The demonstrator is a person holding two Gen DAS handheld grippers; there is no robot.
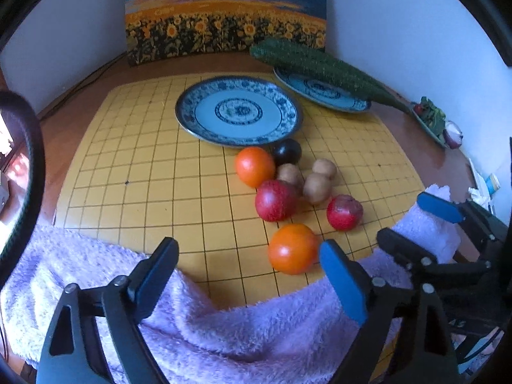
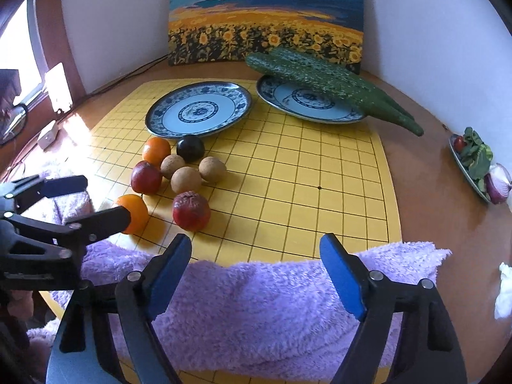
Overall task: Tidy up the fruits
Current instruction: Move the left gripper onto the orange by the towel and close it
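Note:
Several fruits lie in a cluster on the yellow grid mat (image 1: pixel 128 147): two oranges (image 1: pixel 292 249) (image 1: pixel 254 166), two red apples (image 1: pixel 276 200) (image 1: pixel 344 212), a dark plum (image 1: pixel 287 151) and three brown kiwis (image 1: pixel 316 188). An empty blue-patterned plate (image 1: pixel 238 110) stands behind them; a second plate (image 1: pixel 320 91) holds two cucumbers (image 1: pixel 320 67). My left gripper (image 1: pixel 249 264) is open and empty, just near of the closest orange. My right gripper (image 2: pixel 255 257) is open and empty over the purple towel (image 2: pixel 256 304); the nearer apple (image 2: pixel 191 211) lies ahead to its left.
A sunflower painting (image 1: pixel 224 16) leans on the back wall. A small dish of salad greens with a red onion half (image 2: pixel 480 166) sits at the right table edge. The purple towel (image 1: pixel 224 336) covers the near edge. A cable runs along the back left.

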